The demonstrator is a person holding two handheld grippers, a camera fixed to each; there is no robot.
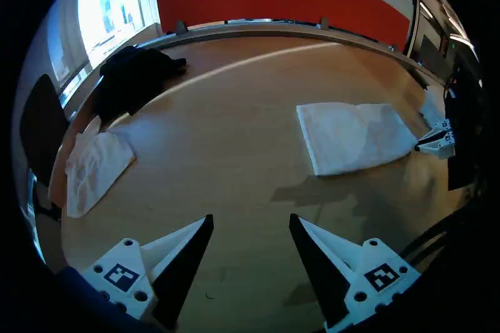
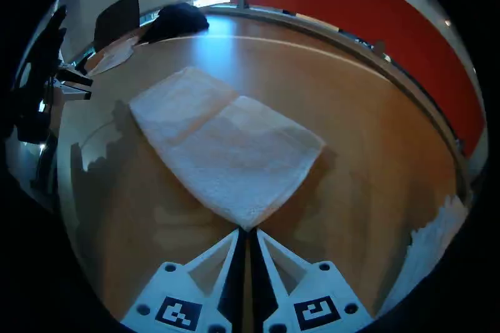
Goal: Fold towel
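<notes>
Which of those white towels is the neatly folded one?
The flat towel with its corner at the right tongs; the cloth by the black garment lies crumpled.

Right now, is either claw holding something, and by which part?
The right claw pinches the white towel by its near corner; the left claw is open, holding nothing.

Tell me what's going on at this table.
A person is handling a white towel with two handheld grippers. The towel lies folded on the wooden table. The right gripper has its fingers nearly together right at the towel's near corner; whether it pinches the cloth is unclear. The left gripper is open over bare table, apart from the towel. A second white cloth and a dark bundle lie near the table's edge.
</notes>
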